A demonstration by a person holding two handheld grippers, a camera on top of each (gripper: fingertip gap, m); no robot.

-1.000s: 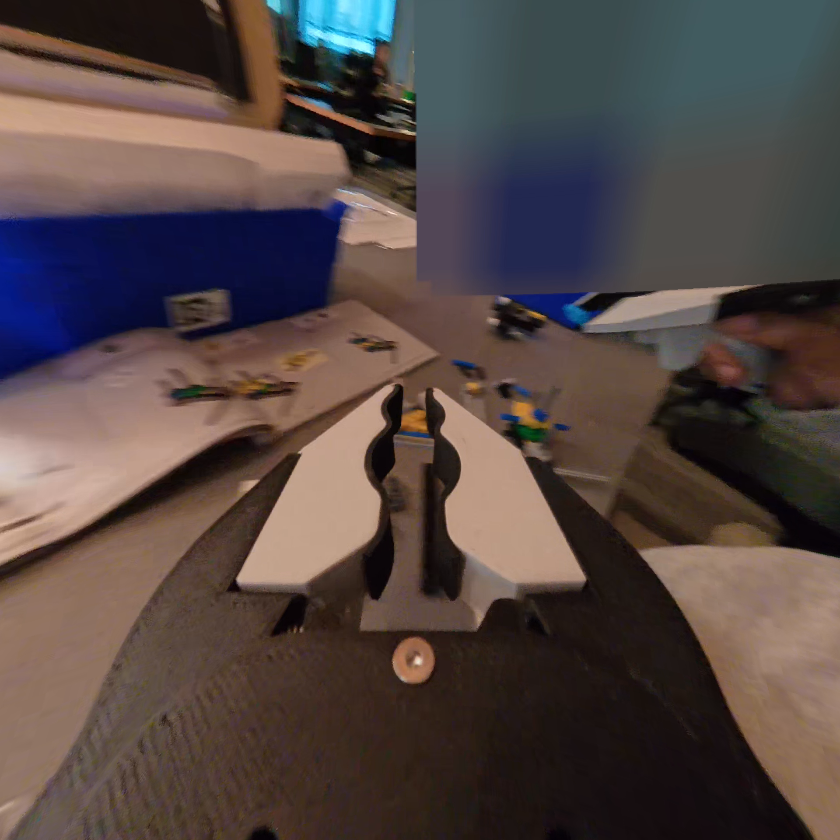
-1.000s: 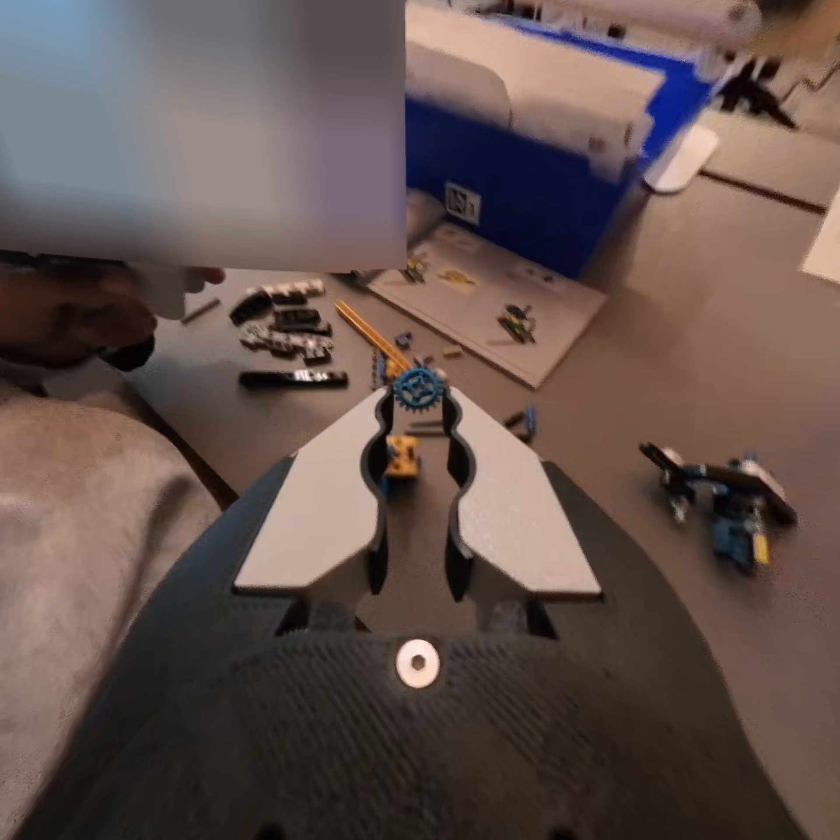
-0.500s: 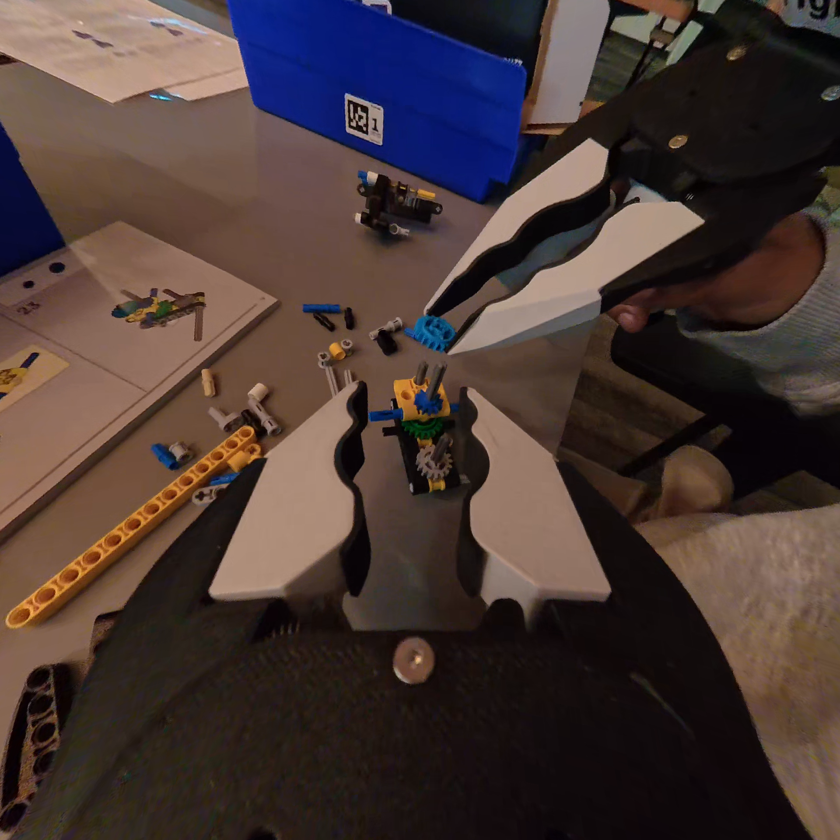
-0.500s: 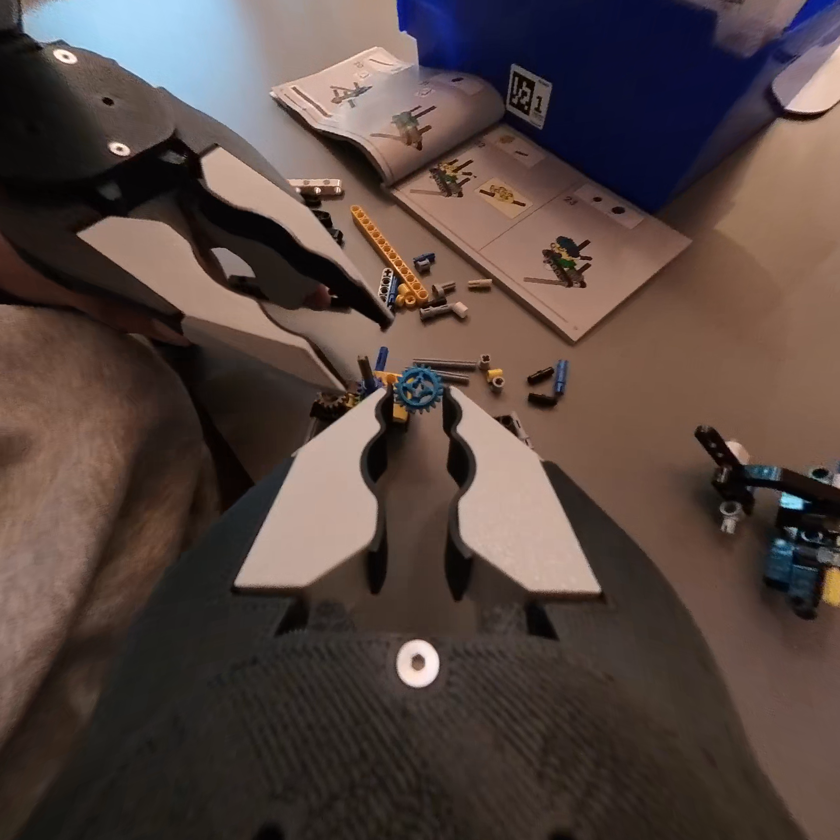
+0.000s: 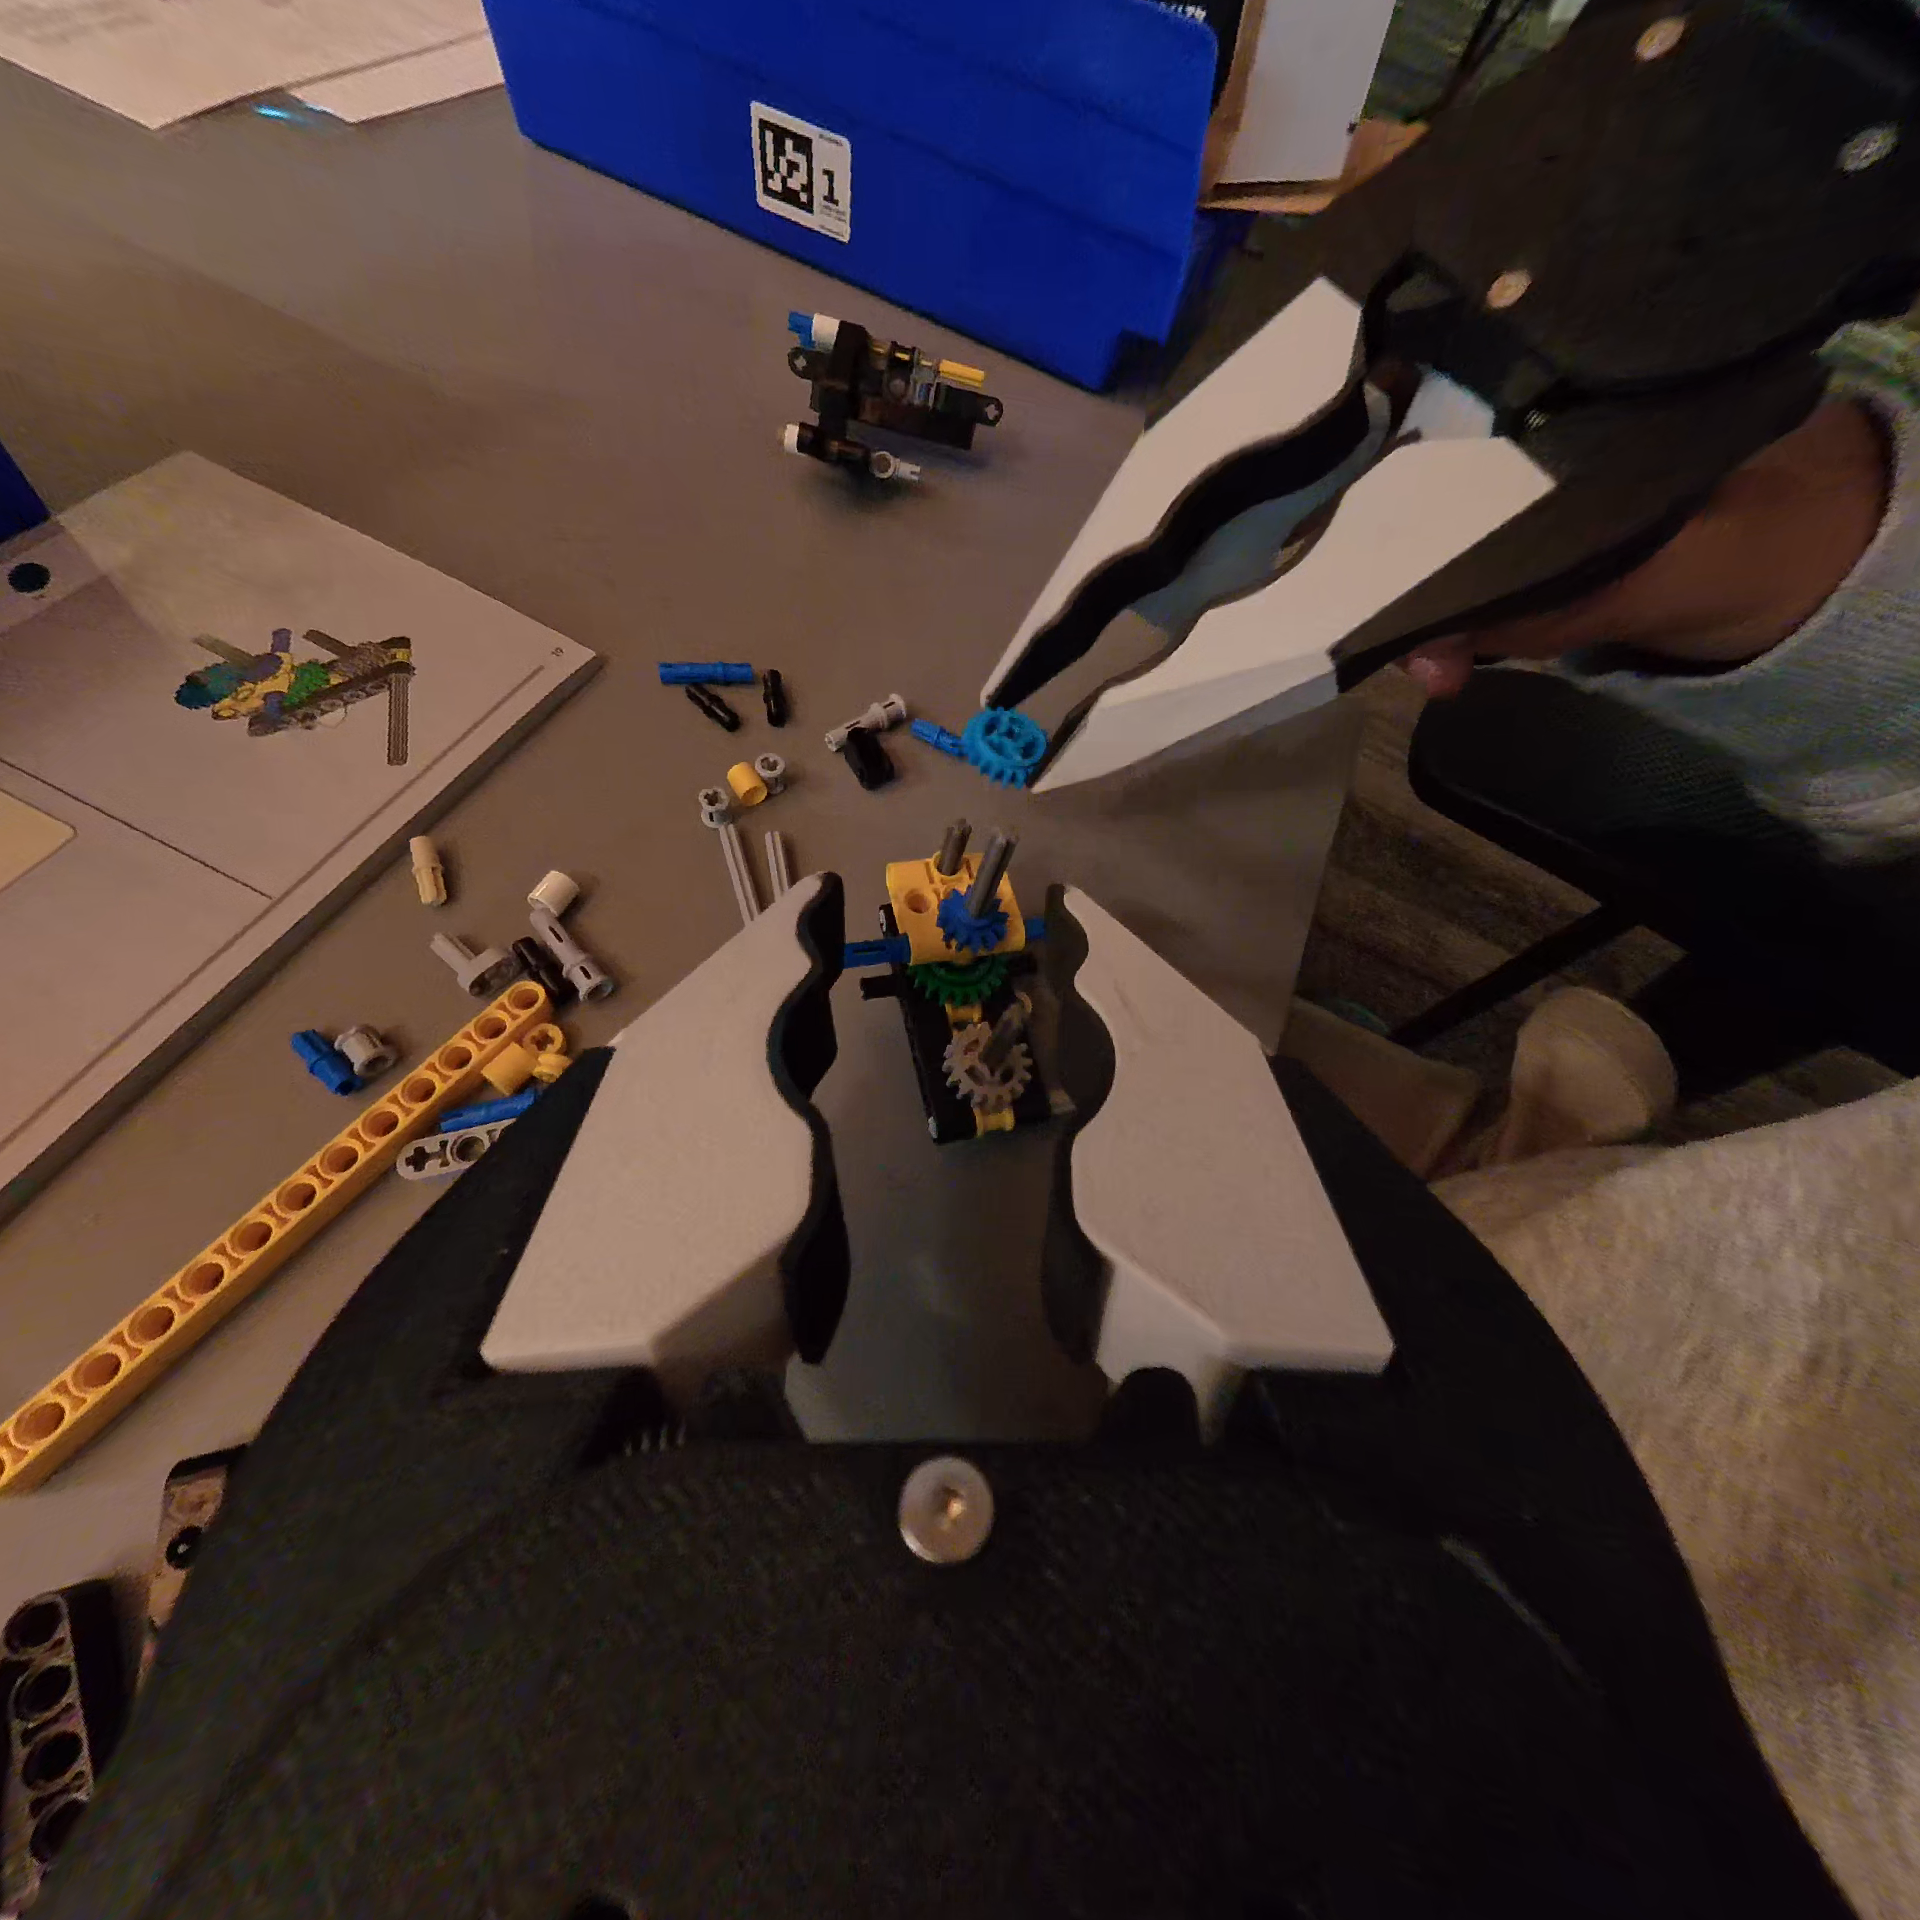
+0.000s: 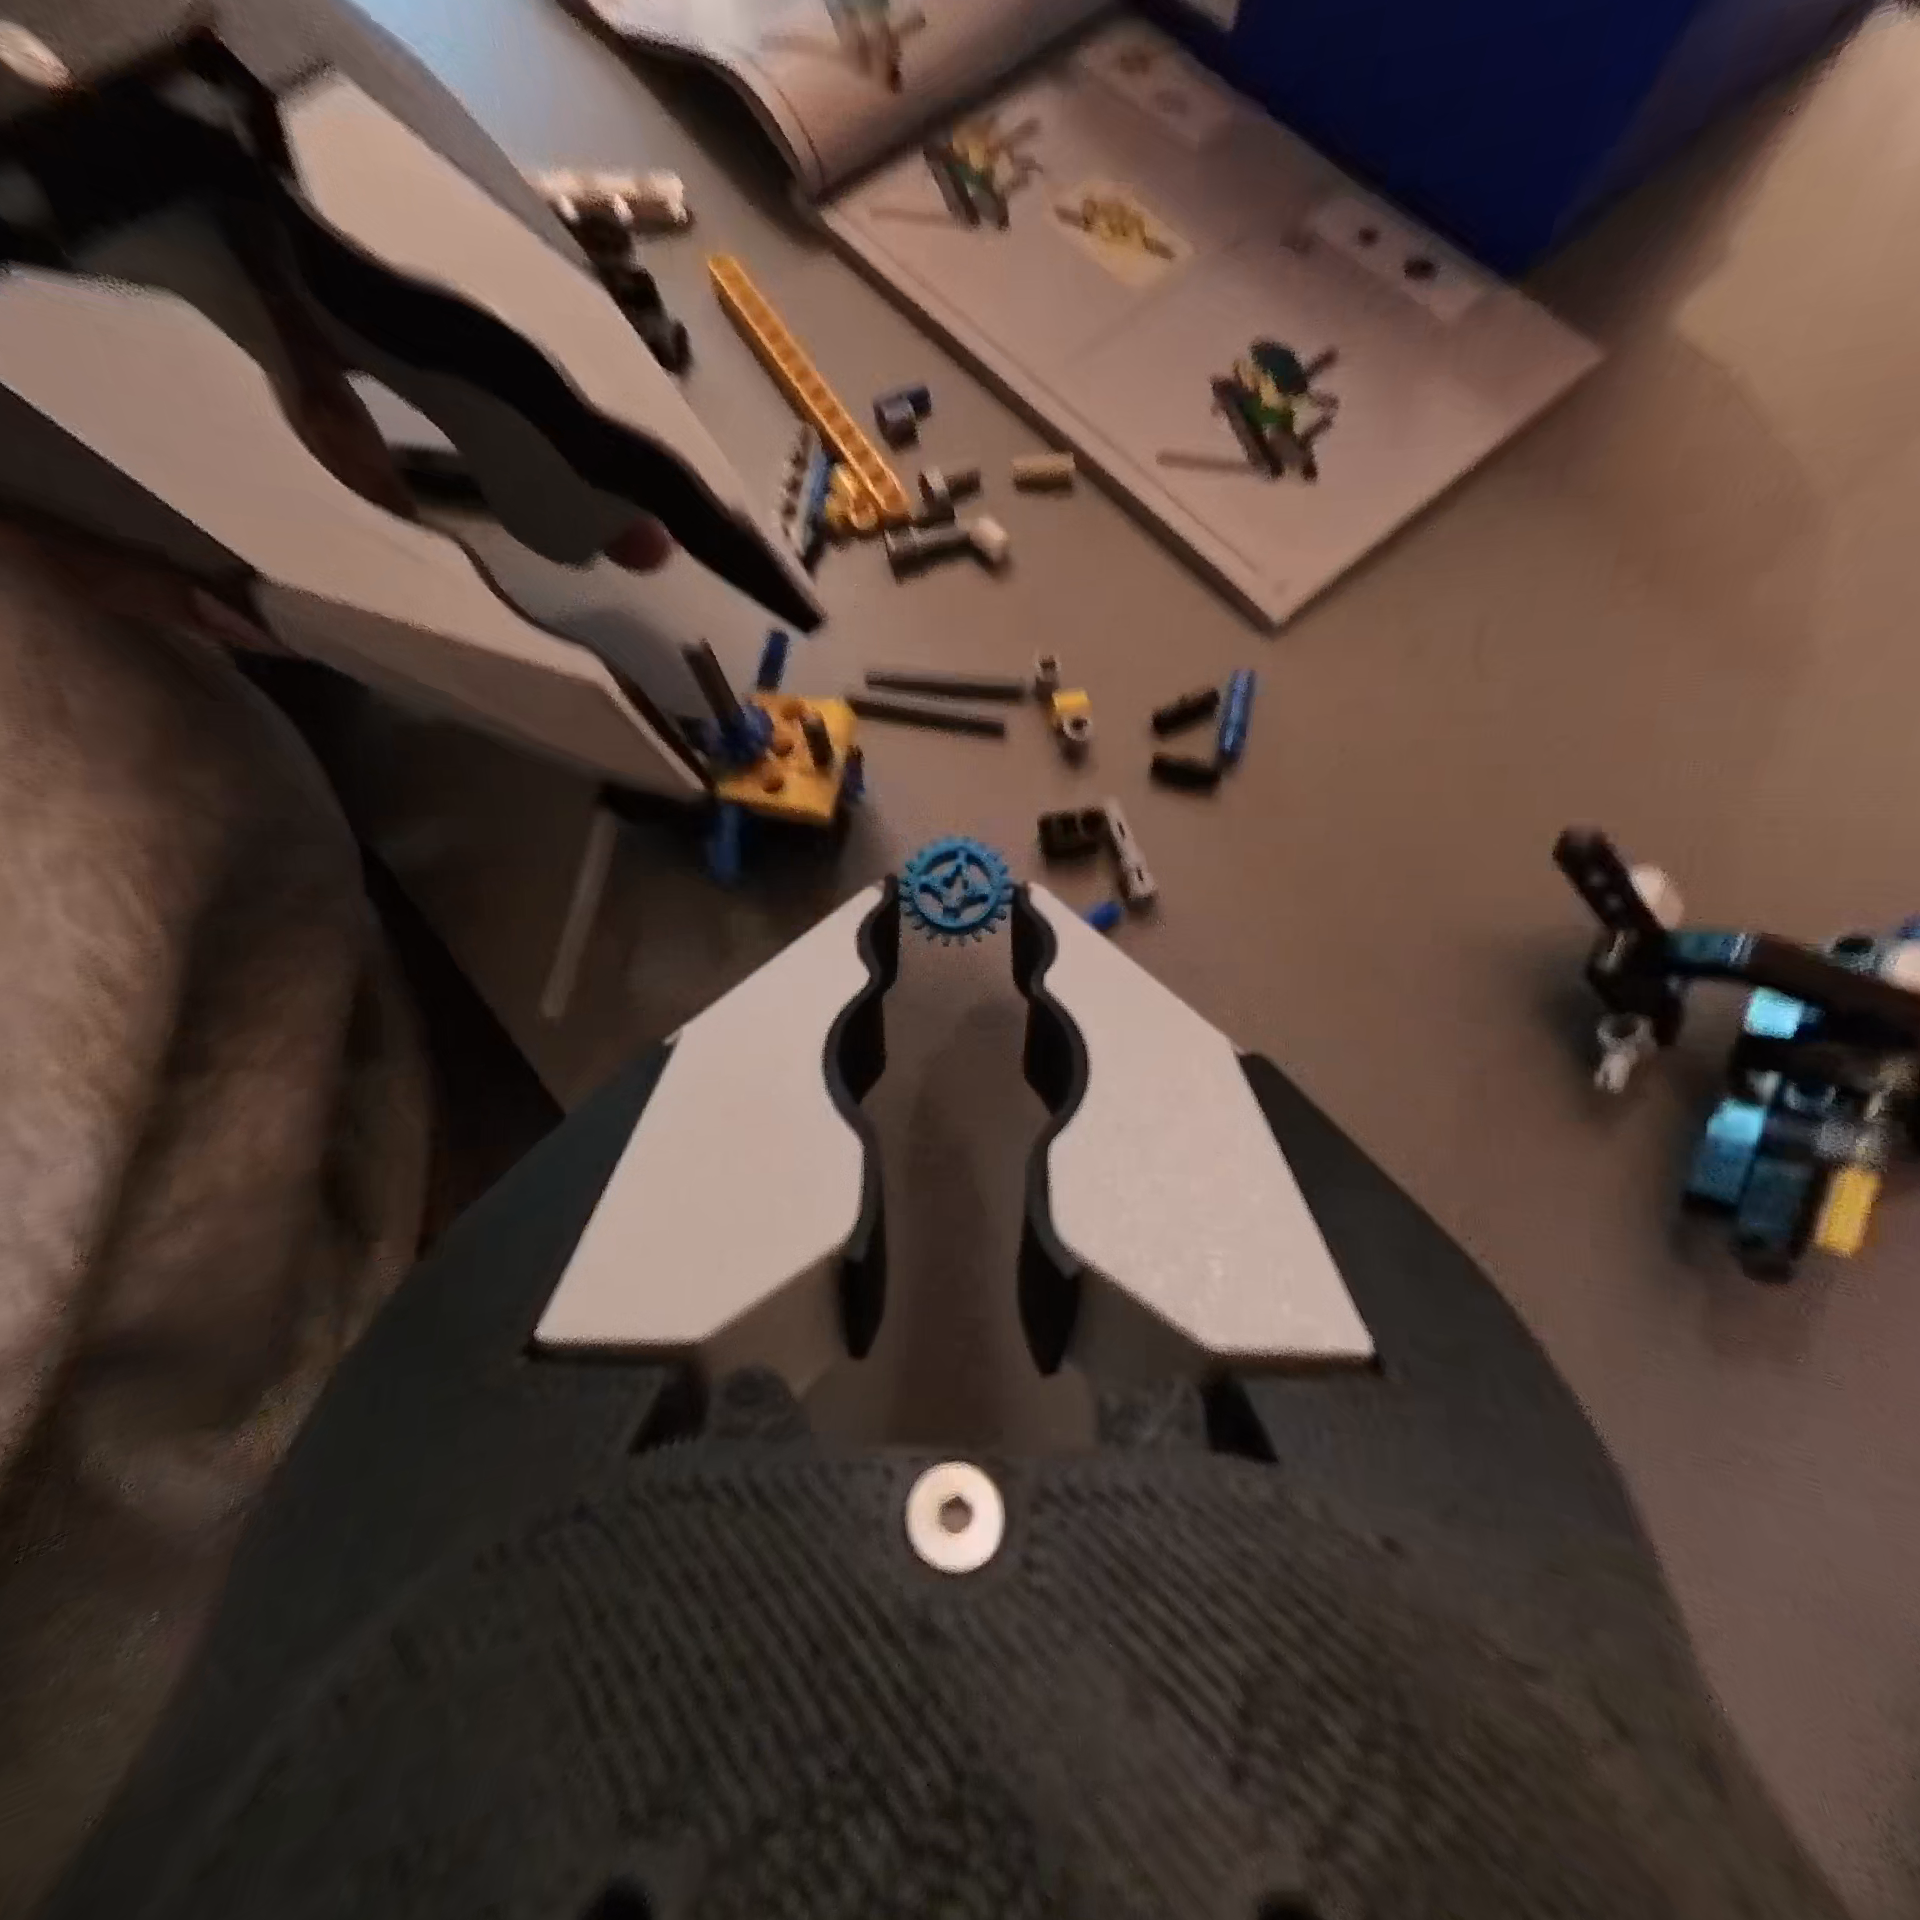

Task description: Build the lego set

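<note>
Right wrist view blurs the blue gear (image 6: pixel 953 906), hand-held gripper (image 6: pixel 953 902) pinching it.

- Two grippers: the left gripper (image 5: pixel 940 904) and the right gripper (image 5: pixel 1013 743)
- One blue gear (image 5: pixel 1001 746) pinched at the right gripper's tips
- Two part-built models: a yellow and black gear assembly (image 5: pixel 961 997) and a black and blue assembly (image 5: pixel 888 390)
- One long yellow beam (image 5: pixel 281 1205) on the worktop (image 5: pixel 499 343)
- One open instruction booklet (image 5: pixel 239 748)
- One blue bin (image 5: pixel 935 145)
- Two thin grey axles (image 5: pixel 753 868) side by side
- Small loose pins and connectors (image 5: pixel 540 951): too many and too small to count exactly
</note>
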